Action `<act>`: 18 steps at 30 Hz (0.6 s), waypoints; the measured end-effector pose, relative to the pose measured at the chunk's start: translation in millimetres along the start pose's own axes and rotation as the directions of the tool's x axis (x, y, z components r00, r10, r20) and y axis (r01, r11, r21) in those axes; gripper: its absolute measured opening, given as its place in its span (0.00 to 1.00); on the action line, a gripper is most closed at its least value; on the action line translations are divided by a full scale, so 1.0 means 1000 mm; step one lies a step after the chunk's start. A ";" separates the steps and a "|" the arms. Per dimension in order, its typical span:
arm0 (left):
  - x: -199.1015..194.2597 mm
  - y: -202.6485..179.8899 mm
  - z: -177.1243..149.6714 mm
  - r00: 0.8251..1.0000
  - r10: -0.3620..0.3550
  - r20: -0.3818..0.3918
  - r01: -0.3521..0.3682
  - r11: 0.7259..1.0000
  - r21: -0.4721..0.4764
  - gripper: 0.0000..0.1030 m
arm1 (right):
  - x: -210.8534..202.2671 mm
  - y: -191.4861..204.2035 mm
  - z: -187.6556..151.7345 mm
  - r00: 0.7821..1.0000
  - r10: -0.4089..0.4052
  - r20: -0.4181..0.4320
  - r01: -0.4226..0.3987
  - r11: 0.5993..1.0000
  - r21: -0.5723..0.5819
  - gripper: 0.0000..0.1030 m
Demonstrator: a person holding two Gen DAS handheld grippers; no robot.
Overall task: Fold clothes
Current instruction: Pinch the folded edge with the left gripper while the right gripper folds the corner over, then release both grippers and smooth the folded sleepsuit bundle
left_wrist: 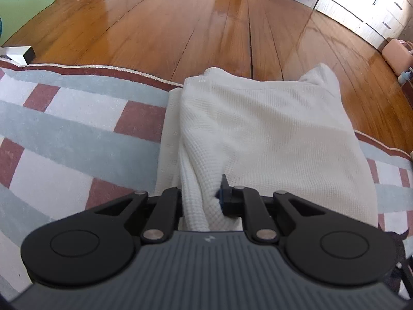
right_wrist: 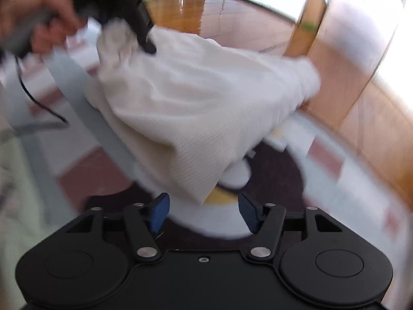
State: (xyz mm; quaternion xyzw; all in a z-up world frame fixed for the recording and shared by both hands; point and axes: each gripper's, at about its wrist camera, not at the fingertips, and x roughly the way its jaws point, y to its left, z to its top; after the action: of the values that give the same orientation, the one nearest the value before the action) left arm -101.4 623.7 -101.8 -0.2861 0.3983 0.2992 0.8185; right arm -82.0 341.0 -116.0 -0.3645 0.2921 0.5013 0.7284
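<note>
A white waffle-knit garment (left_wrist: 271,134) is lifted over a checked rug (left_wrist: 64,129). My left gripper (left_wrist: 206,199) is shut on a bunched fold of it at the near edge. In the blurred right wrist view the same garment (right_wrist: 196,103) hangs stretched from the left gripper (right_wrist: 139,25) at the upper left, held by a hand (right_wrist: 38,25). My right gripper (right_wrist: 204,213) is open, its blue pads (right_wrist: 158,213) apart, just below the garment's lower corner, holding nothing.
The rug's maroon border (left_wrist: 103,71) ends at a glossy wooden floor (left_wrist: 180,25). White cabinets (left_wrist: 374,5) stand at the far right, a pink case (left_wrist: 397,54) beside them. A black cable (right_wrist: 38,100) trails over the rug.
</note>
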 end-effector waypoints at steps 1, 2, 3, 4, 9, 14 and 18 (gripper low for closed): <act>-0.004 0.002 -0.001 1.000 -0.028 0.012 0.028 1.000 -0.010 0.10 | 0.007 0.011 0.006 0.999 -0.031 0.012 0.031 0.998 -0.052 0.62; -0.009 0.004 0.000 0.998 -0.054 0.034 0.055 0.998 -0.011 0.10 | 0.010 0.016 0.008 0.999 -0.035 0.033 0.038 0.996 -0.075 0.62; -0.014 0.003 0.000 0.996 -0.065 0.058 0.066 0.998 -0.007 0.10 | 0.008 0.016 0.011 0.998 -0.025 0.054 0.029 0.997 -0.065 0.61; -0.016 0.002 0.001 0.996 -0.049 0.072 0.049 0.999 0.000 0.10 | 0.007 0.015 0.014 0.997 -0.018 0.072 0.021 0.999 -0.045 0.60; 0.006 0.006 0.002 0.996 0.089 0.006 -0.089 0.996 -0.009 0.16 | 0.015 -0.010 0.011 1.000 0.001 0.022 -0.004 0.993 0.115 0.03; -0.033 0.014 0.001 0.968 0.209 0.141 -0.206 0.978 -0.035 0.29 | 0.008 -0.021 0.003 0.999 0.054 -0.007 -0.052 0.975 0.214 0.03; -0.078 0.030 -0.002 0.965 -0.100 0.241 0.126 0.987 -0.095 0.29 | 0.008 -0.019 0.003 0.997 0.081 -0.021 -0.075 0.978 0.193 0.03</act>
State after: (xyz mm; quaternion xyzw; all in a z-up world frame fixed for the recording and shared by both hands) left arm -163.8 621.7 -45.4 -0.3154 0.2643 0.3052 0.8588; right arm -61.4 343.4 -116.4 -0.2880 0.3638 0.4934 0.7356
